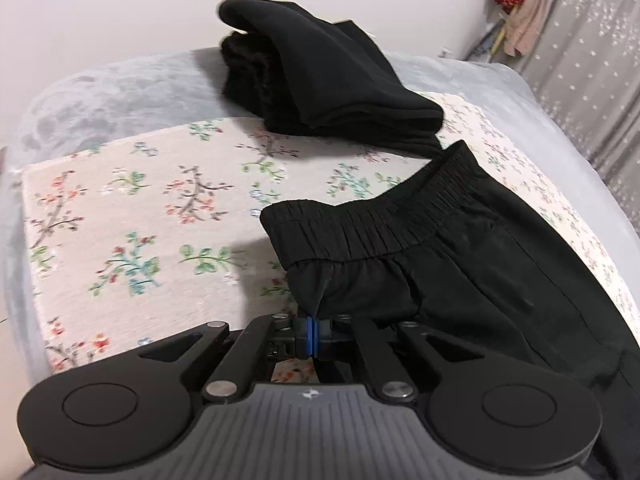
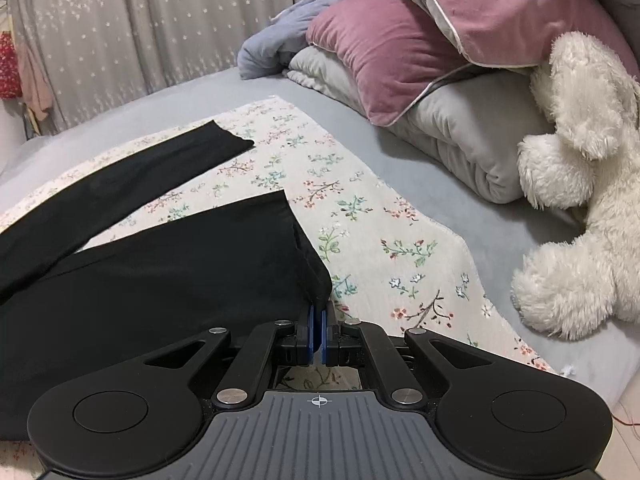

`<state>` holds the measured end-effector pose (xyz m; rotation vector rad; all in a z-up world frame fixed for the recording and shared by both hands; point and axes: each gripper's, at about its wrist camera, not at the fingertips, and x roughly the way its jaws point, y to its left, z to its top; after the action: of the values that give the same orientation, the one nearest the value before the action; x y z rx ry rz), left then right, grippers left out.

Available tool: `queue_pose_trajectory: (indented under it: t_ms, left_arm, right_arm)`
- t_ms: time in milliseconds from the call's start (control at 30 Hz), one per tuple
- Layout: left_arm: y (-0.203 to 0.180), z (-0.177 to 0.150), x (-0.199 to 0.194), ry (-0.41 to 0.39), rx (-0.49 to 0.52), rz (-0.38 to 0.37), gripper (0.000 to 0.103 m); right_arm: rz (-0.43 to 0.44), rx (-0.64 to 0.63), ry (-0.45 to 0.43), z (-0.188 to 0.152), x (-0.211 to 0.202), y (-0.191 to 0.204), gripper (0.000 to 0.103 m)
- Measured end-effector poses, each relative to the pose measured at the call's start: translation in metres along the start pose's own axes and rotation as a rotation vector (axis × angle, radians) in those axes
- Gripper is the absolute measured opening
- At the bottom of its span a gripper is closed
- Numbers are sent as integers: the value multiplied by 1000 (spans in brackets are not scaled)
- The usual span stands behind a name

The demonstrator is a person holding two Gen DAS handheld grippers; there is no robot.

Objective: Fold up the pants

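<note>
Left gripper (image 1: pixel 313 338): jaws closed on the black elastic-waist pants (image 1: pixel 460 248), pinching fabric just under the waistband's near corner.
Right gripper (image 2: pixel 319 334): jaws clamped on the near leg's hem corner.
Pants location: spread on the floral mat (image 1: pixel 140 208) on the grey bed (image 2: pixel 360 128).
Slip risk: both pinches look thin; we judge a fast lift could pull them free.
Obstacles: folded black clothes stack (image 1: pixel 320 76) at 12 o'clock; white plush toy (image 2: pixel 580 184) at 2 o'clock.
Open room: bare mat at 10 o'clock of the left gripper.

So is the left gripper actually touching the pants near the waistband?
Touching. The left wrist view shows the left gripper with its blue pads closed on a pinch of the pants fabric just below the waistband.
</note>
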<state>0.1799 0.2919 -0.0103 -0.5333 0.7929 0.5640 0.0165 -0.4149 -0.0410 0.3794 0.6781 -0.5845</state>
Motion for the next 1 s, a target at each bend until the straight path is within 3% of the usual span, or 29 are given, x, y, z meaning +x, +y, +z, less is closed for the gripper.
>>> queue_pose_trajectory:
  t_ms: [267,400,567,700,800,1000]
  left_arm:
    - [8,-2,10,46,-5,14,7]
    - [14,-1,16,75,-29,31,26]
    - [28,4,14,90,-96,21,42]
    - [32,4,6,79,-120,19,53]
    - [31,6,0,60,-119,32,67]
    - [37,11,-2,53,-162,15,69]
  right_arm:
    - [-31,-15,78,0,17,6,3]
    - [-60,-36,88,-2,19,8,11]
    - [-66,-3,76,0,15,0,12]
    - [-164,-33,33,3,10,-1,16]
    - [-152,-63,26,3,10,4,16]
    - [-112,-128,4,4,8,21,20]
